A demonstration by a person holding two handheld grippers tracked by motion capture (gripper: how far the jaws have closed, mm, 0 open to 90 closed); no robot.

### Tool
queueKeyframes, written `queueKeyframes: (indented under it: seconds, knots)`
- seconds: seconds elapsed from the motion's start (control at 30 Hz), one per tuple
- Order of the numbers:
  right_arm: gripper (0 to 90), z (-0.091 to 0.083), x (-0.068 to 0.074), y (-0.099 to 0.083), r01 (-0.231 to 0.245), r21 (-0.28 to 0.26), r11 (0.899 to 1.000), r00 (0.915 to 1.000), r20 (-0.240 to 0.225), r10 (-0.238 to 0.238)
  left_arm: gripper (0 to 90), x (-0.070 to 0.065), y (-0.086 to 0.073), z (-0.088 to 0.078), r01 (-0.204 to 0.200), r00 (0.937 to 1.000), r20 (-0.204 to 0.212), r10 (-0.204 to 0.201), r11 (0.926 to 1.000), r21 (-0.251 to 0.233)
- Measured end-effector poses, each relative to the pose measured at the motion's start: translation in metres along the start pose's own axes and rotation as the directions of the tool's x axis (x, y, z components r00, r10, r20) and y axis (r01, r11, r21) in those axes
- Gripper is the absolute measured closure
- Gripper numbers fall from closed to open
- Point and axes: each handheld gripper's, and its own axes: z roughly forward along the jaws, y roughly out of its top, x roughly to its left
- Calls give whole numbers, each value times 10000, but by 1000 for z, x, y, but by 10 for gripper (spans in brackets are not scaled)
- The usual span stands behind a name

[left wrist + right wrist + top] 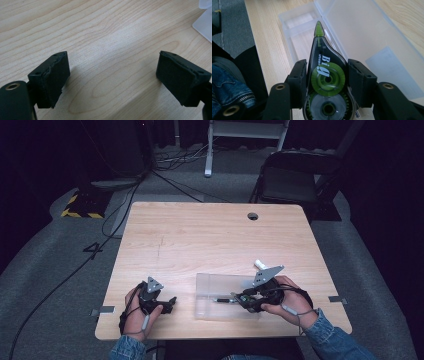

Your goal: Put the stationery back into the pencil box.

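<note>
While my right gripper (325, 82) pinches the correction tape dispenser (325, 82) over the clear plastic case (387, 47), I should lower it nose-first into the tray (level, no snagging); my left gripper (112, 75) rests spread, empty, on the table (100, 30).

The correction tape dispenser (324, 75) is teardrop-shaped, black and translucent with green reels and a green tip, its flat side facing up. It hangs over the clear plastic case (367, 42), which lies open near the table's front edge.
</note>
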Motion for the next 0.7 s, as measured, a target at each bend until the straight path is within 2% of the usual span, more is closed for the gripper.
queueKeyframes:
  seconds: [0.4, 0.7]
  knots:
    - [523, 16, 0, -7, 414, 406, 9983, 9991, -138, -409, 122, 0, 0, 0, 0, 10000, 1, 0, 10000, 2]
    - [522, 20, -3, -10, 637, 600, 9962, 9979, -116, -631, 122, 0, 0, 0, -3, 10000, 0, 3, 10000, 2]
